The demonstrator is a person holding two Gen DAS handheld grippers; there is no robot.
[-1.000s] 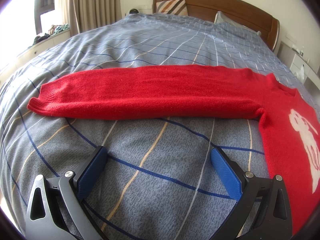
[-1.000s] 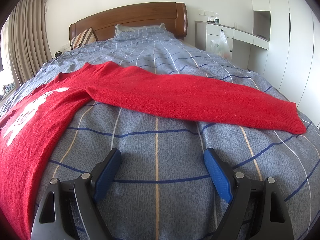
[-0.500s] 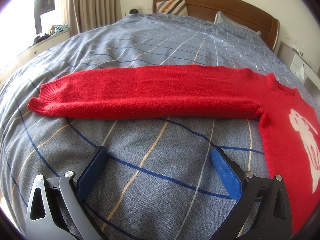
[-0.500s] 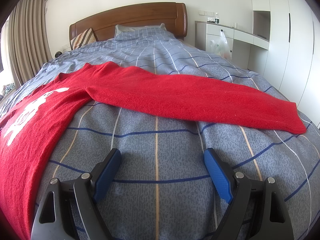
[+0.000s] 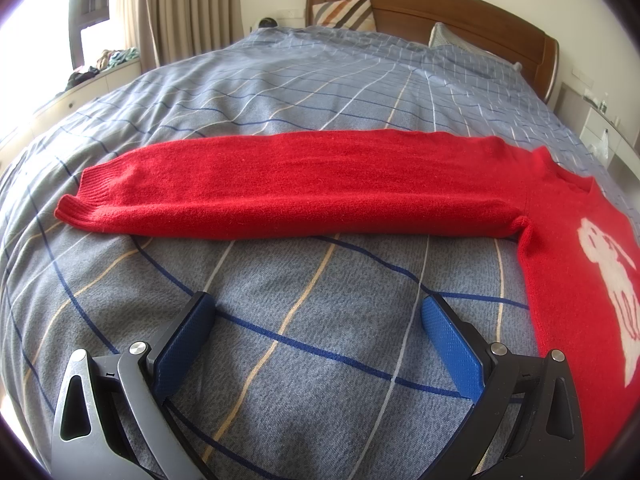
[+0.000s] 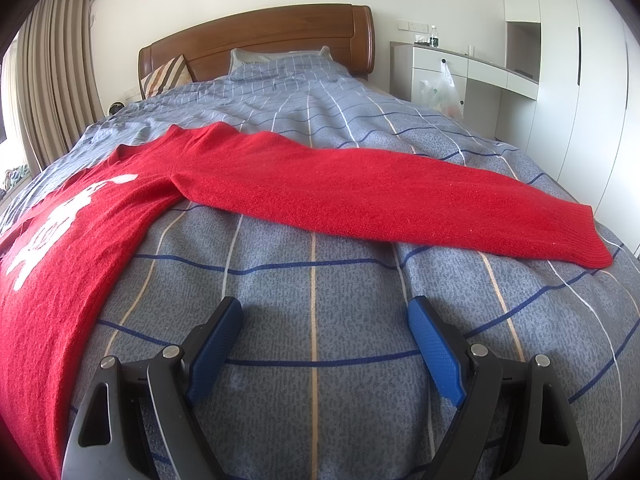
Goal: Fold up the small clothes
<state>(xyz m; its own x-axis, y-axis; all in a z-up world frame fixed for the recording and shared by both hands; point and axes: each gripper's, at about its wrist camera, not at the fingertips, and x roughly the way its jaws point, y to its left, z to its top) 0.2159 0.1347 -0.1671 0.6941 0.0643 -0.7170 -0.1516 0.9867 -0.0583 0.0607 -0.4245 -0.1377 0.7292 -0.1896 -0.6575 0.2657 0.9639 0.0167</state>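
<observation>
Beyond each open tool (image 5: 316, 312) (image 6: 326, 316), sweater (image 5: 280, 196) (image 6: 360, 192) sleeves.

Fuzzy red knit sweater (image 5: 304, 184) lies on a matt woven bedcover (image 5: 320, 92); glossy wooden headboard (image 6: 256, 36); textured blue rubbery pads (image 5: 454, 348) on matt black plastic.

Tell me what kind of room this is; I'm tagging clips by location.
A bedroom: a wooden headboard, pillows and a grey checked bedspread carrying a spread-out red sweater.

bare duvet (image 5: 304, 344) ahead, sleeve (image 5: 280, 192) across
</observation>
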